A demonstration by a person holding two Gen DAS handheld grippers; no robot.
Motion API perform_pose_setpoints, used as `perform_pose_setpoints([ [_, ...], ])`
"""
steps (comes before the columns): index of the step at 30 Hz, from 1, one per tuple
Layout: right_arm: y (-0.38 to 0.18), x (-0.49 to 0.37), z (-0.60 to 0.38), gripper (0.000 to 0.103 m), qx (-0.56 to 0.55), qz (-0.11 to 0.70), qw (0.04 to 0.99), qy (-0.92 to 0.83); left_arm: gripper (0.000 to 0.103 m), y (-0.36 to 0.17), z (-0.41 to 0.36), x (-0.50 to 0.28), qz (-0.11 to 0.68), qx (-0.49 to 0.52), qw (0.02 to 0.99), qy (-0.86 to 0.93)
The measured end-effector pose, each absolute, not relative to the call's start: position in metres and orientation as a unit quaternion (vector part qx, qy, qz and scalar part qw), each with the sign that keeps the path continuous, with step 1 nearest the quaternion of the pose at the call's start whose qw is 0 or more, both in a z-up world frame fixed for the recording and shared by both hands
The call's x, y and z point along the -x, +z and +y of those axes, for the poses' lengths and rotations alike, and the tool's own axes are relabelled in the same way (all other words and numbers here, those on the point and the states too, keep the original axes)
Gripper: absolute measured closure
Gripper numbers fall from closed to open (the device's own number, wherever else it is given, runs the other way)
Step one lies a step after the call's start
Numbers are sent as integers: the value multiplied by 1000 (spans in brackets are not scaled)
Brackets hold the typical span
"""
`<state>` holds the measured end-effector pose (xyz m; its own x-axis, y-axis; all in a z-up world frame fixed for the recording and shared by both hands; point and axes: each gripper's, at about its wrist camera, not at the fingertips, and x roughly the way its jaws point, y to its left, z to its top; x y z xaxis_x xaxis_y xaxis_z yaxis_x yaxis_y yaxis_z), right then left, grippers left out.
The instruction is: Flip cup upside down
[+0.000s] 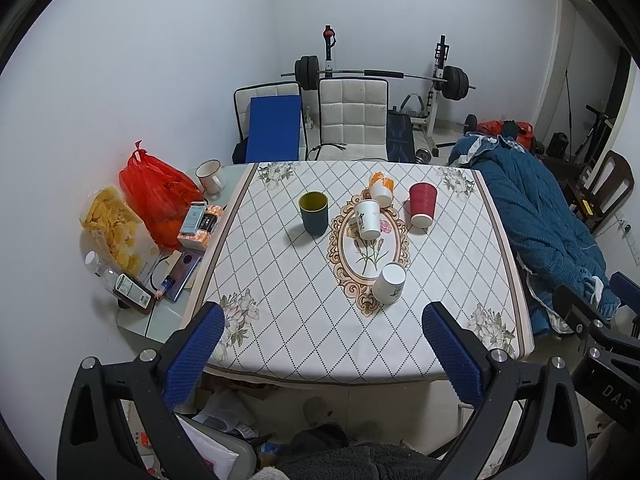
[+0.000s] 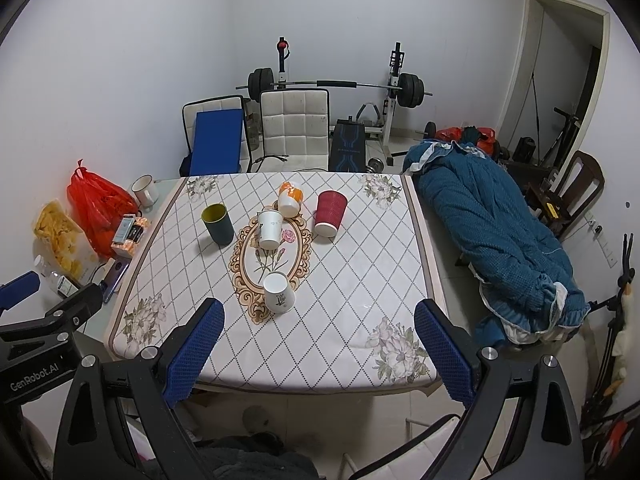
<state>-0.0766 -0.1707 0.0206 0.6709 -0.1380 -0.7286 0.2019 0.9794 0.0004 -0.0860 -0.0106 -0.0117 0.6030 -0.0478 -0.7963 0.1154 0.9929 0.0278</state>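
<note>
Hovering short of the near edge of the tabletop (image 1: 460, 280), both grippers, nothing between their blue pads. Left gripper (image 1: 324, 356) with fingers spread wide, holding nothing; right gripper (image 2: 318, 354) likewise spread wide and holding nothing. Seen at the lower right of the left wrist view, the right gripper's black frame; at the lower left of the right wrist view, the left gripper's frame.

Spotted on the patterned cloth: a dark green cup (image 1: 314, 213) (image 2: 218, 223), upright, mouth up, yellowish inside, left of the oval flower motif. Just right of it, on the motif's far end, a white paper cup (image 1: 367, 219) (image 2: 269, 228), standing rim down. Behind that, an orange-and-white cup (image 1: 381, 189) (image 2: 290, 199), apparently inverted too. Further right, a red ribbed paper cup (image 1: 421, 204) (image 2: 329, 213), wide rim down. Nearest the grippers, at the motif's near end, another white cup (image 1: 389, 283) (image 2: 279, 292), bottom up, small print on its side.

Off to the left, on a lower glass surface: a red plastic bag (image 1: 158, 196), a bag of yellow chips (image 1: 116, 228), a white mug (image 1: 210, 176).
</note>
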Motion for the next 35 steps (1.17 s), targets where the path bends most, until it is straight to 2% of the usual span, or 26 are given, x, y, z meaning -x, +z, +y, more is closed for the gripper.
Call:
perform_pose_setpoints([
  [35, 17, 69, -171, 5, -46, 395, 913, -92, 2, -13, -7, 82, 443, -42, 894, -51],
])
